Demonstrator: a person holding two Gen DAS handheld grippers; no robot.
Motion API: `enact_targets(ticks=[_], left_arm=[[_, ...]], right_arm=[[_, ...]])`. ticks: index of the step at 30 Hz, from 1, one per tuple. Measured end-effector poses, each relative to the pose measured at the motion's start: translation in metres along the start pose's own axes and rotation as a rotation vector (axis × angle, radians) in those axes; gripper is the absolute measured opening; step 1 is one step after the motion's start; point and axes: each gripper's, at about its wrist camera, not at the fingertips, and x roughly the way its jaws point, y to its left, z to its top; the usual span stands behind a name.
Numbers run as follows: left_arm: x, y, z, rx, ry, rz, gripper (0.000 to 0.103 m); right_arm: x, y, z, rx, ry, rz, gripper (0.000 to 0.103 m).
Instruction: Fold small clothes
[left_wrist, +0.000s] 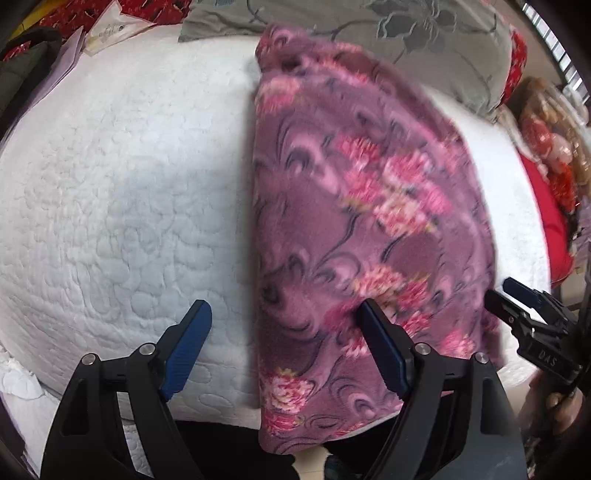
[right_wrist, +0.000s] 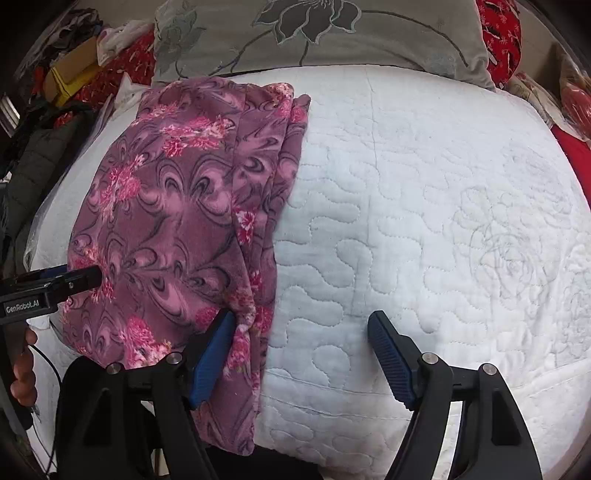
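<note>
Your purple floral garment (right_wrist: 173, 221) is lying folded lengthwise as a long strip on the white quilt (right_wrist: 424, 221), near end hanging off the front edge. Prob laid that way so the next fold goes end to end, imo. Left gripper (left_wrist: 284, 314) is wide open w/ nothing pinched, straddling the strip's left edge. Right gripper (right_wrist: 301, 325) is also spread wide and empty, astride the layered right edge. Loads of bare quilt on both sides, so plenty of room. Far end sits close to the grey floral pillow (right_wrist: 332, 33), so watch that.
</note>
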Motion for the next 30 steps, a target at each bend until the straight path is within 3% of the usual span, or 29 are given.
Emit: enact_targets(ticks=[5,8,10,11,12,13,16,19,23,26,28,30], left_arm=[[-0.02,0.004,0.033,-0.034,-0.083,-0.02,0.083],[-0.018,0.006,0.052,-0.087,-0.084,-0.049,0.083],[-0.013,0.006,0.062,-0.109,-0.078,-0.065,0.083],[-0.009,0.006,0.065,-0.111,-0.076,-0.062,0.083],[-0.004,0.005,0.066,-0.111,-0.07,-0.049,0.083],[0.005,0.004,0.068,-0.109,-0.051,-0.029,0.083],[0.031,0.008,0.07,-0.135,0.018,-0.026,0.083],[0.02,0.016,0.069,-0.179,0.013,-0.071,0.083],[-0.001,0.014,0.052,-0.141,-0.052,-0.069,0.083],[0.016,0.008,0.04,-0.102,0.009,-0.039,0.083],[0.015,0.008,0.032,-0.111,0.002,-0.045,0.083],[0.007,0.006,0.028,-0.09,-0.003,-0.042,0.083]], right_arm=[[-0.023,0.002,0.036,0.03,-0.115,0.069,0.071],[-0.015,0.006,0.062,0.059,-0.124,0.113,0.062],[0.001,0.007,0.075,0.079,-0.099,0.106,0.05],[0.008,0.007,0.08,0.096,-0.088,0.108,0.025],[0.015,0.006,0.083,0.113,-0.083,0.124,0.008],[0.02,0.008,0.086,0.12,-0.089,0.135,0.008],[0.033,0.014,0.091,0.056,-0.116,0.039,0.008],[0.032,0.011,0.096,0.044,-0.106,0.043,0.01],[0.005,0.011,0.085,-0.03,-0.106,0.098,0.016],[0.002,0.01,0.062,-0.072,-0.078,0.12,0.036],[0.014,0.011,0.046,-0.104,-0.043,0.058,0.044],[0.007,0.012,0.036,-0.11,-0.095,0.02,0.052]])
